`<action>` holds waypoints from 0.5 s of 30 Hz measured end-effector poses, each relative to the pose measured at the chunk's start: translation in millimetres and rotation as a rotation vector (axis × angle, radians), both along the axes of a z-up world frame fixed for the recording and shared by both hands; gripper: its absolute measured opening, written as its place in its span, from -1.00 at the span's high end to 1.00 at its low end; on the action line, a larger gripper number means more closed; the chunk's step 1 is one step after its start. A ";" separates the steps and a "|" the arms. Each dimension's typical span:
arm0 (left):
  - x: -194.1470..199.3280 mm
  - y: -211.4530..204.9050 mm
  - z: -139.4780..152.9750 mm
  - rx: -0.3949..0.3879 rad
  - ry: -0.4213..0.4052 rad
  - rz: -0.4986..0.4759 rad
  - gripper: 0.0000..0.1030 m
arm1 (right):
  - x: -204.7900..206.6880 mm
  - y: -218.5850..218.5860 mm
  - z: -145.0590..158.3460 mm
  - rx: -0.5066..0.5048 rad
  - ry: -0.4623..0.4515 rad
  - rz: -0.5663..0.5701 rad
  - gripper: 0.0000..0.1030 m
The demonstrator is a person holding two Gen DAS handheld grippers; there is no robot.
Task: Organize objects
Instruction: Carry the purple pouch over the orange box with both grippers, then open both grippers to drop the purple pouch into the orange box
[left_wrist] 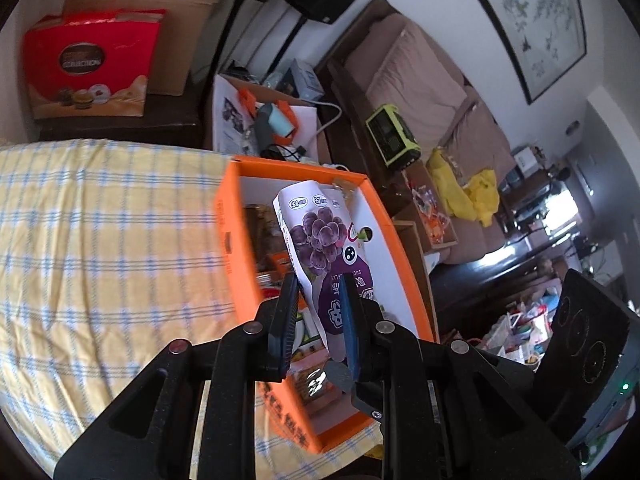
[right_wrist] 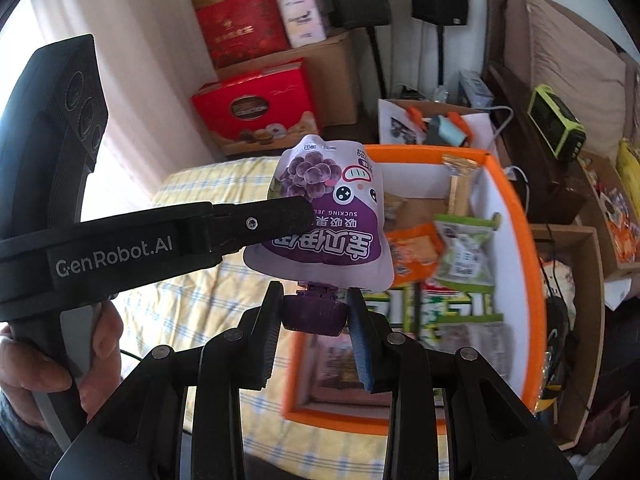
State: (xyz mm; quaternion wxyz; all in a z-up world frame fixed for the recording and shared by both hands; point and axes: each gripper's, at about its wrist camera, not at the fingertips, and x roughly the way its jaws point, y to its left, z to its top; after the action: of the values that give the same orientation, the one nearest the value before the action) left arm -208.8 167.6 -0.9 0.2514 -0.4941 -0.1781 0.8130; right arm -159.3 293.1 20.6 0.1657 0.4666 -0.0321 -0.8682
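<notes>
Above the orange box [right_wrist: 516, 240], at twelve o'clock from my right hand-held gripper [right_wrist: 314, 312], hangs the grape jelly pouch [right_wrist: 320, 216] — upside down, cap toward me. My right fingers [right_wrist: 360, 332] pinch its purple cap [right_wrist: 314, 314] from both sides. My left hand-held gripper [left_wrist: 320, 304] comes in from nine o'clock in the right view and clamps the pouch body flat between its narrow-set fingers [left_wrist: 286, 312]. Snack packets [right_wrist: 464, 256] lie in the box — it sits on the yellow checked tabletop [left_wrist: 100, 240].
</notes>
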 end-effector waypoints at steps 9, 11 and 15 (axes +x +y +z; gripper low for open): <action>-30.1 37.3 -25.0 -0.021 -0.063 -0.030 0.63 | -25.1 38.3 -25.4 -0.032 -0.048 -0.054 0.38; -37.0 42.0 -31.1 -0.028 -0.078 -0.030 0.63 | -31.0 42.8 -32.4 -0.032 -0.059 -0.064 0.38; -48.8 49.2 -40.4 -0.055 -0.097 -0.024 0.63 | -42.9 47.8 -43.3 -0.033 -0.076 -0.080 0.38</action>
State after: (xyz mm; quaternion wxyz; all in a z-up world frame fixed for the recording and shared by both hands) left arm -257.6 216.8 -41.3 0.2384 -0.5418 -0.1619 0.7895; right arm -202.2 340.9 -22.7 0.1372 0.4950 -0.0712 -0.8550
